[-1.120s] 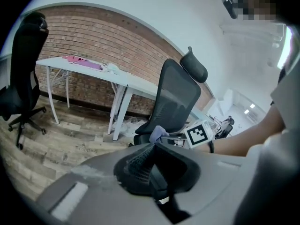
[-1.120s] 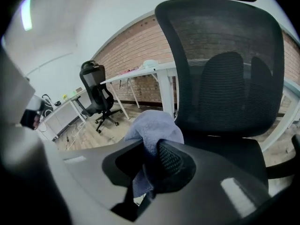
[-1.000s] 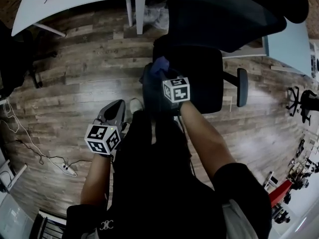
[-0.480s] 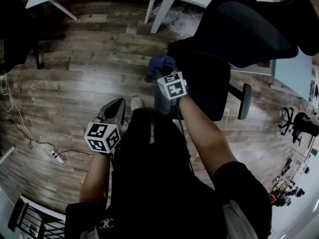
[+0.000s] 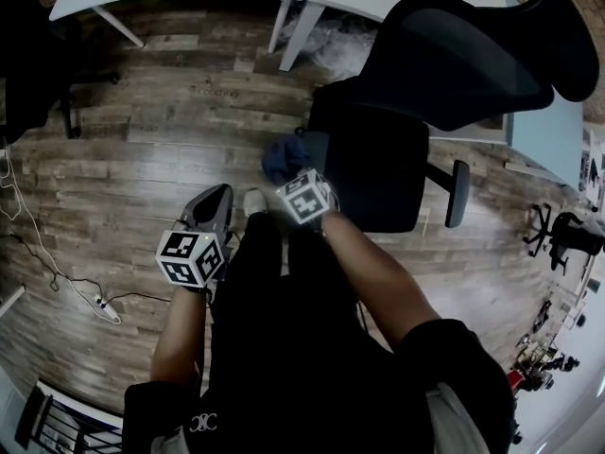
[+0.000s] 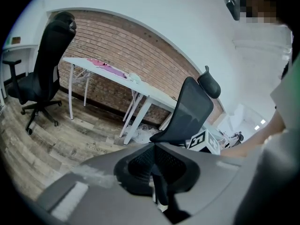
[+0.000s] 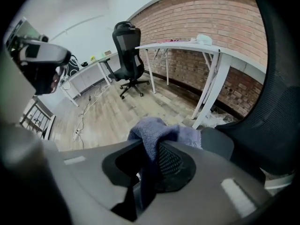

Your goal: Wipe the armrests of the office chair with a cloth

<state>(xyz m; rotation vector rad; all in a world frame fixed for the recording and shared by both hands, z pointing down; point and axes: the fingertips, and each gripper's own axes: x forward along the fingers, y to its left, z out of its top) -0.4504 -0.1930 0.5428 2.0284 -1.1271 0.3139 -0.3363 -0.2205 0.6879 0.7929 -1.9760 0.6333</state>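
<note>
wear: black short-sleeved top (image 5: 312, 386), black trousers (image 5: 265, 272), white shoe (image 5: 255, 200) | left tongs (image 5: 216, 199): grey shell, white cube (image 5: 192, 256), black square markers | right tongs (image 7: 150, 163): grey shell, matching marker cube (image 5: 304, 197)

The left claw (image 6: 156, 191), jaws together and empty, faced a black office chair (image 6: 190, 109) beside a white worktop (image 6: 112, 74).

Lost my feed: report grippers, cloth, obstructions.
Right gripper shut on cloth, cloth against near armrest. Left gripper shut, empty, held aside. No obstruction seen.
</note>
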